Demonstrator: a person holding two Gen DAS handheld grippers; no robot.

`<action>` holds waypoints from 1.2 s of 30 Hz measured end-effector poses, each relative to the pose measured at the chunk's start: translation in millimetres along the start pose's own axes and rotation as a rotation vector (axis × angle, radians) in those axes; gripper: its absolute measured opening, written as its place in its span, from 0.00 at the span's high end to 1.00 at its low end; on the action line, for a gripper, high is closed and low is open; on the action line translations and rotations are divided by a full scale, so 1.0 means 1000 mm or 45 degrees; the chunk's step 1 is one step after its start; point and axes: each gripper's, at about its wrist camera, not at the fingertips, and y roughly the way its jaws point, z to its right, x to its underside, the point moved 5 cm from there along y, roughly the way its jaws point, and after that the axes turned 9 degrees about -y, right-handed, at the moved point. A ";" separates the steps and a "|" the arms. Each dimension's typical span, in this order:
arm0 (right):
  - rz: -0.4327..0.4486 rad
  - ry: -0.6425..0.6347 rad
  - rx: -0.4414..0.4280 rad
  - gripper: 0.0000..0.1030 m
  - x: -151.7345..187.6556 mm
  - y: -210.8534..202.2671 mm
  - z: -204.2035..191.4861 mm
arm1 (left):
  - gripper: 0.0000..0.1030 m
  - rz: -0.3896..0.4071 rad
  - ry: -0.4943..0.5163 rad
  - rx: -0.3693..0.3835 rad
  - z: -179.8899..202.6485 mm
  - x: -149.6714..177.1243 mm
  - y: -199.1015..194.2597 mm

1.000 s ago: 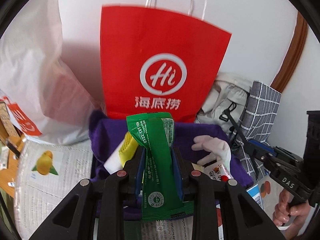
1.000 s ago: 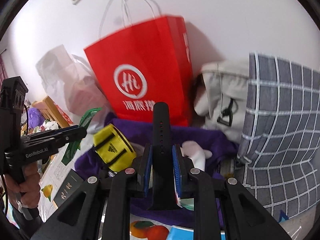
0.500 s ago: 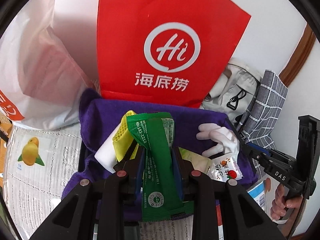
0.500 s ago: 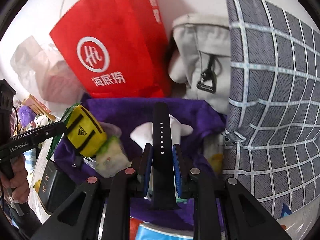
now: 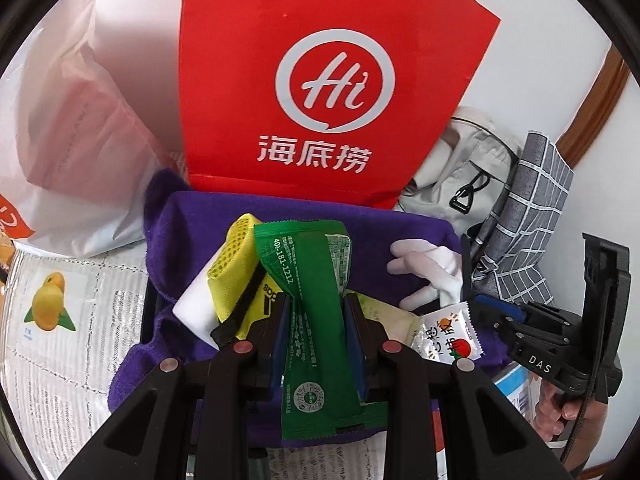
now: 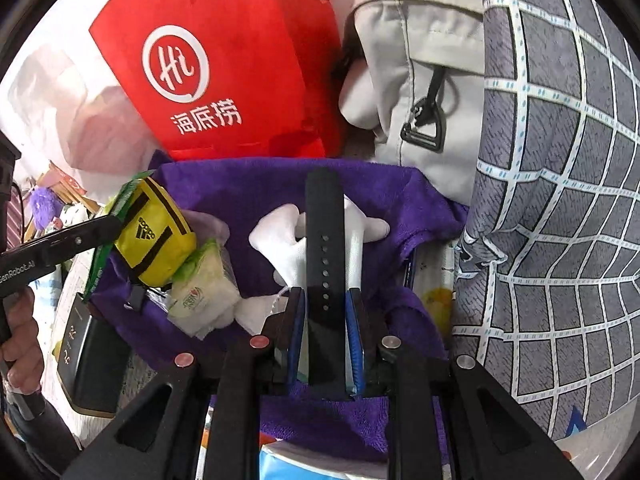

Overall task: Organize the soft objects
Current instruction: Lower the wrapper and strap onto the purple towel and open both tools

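My left gripper (image 5: 316,308) is shut on a green snack packet (image 5: 312,300) and holds it over a box lined with a purple towel (image 5: 192,224). In the box lie a yellow pouch (image 5: 236,272), a white glove (image 5: 428,264) and a small white sachet (image 5: 448,332). My right gripper (image 6: 326,304) is shut on a black watch strap (image 6: 325,256) above the same purple towel (image 6: 248,188), over the white glove (image 6: 288,248). The yellow pouch (image 6: 154,236) and a tissue pack (image 6: 204,292) lie to its left.
A red paper bag (image 5: 320,80) stands behind the box against the wall. A white plastic bag (image 5: 68,128) is at the left, a beige bag (image 6: 420,80) and a grey checked cushion (image 6: 560,200) at the right. Newspaper (image 5: 60,320) covers the surface.
Both grippers have moved forward and down towards the purple-lined box, still holding the packet and the strap. The box contents now fill more of each view.
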 end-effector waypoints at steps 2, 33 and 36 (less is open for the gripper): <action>0.013 -0.003 0.010 0.79 -0.001 -0.004 0.000 | 0.75 -0.003 0.013 0.004 0.002 0.001 0.002; 0.132 -0.069 0.075 0.52 -0.012 -0.042 -0.015 | 0.56 -0.178 0.041 -0.030 0.015 0.015 0.039; 0.141 -0.070 0.075 0.51 -0.012 -0.045 -0.018 | 0.55 -0.154 0.046 -0.034 0.017 0.014 0.035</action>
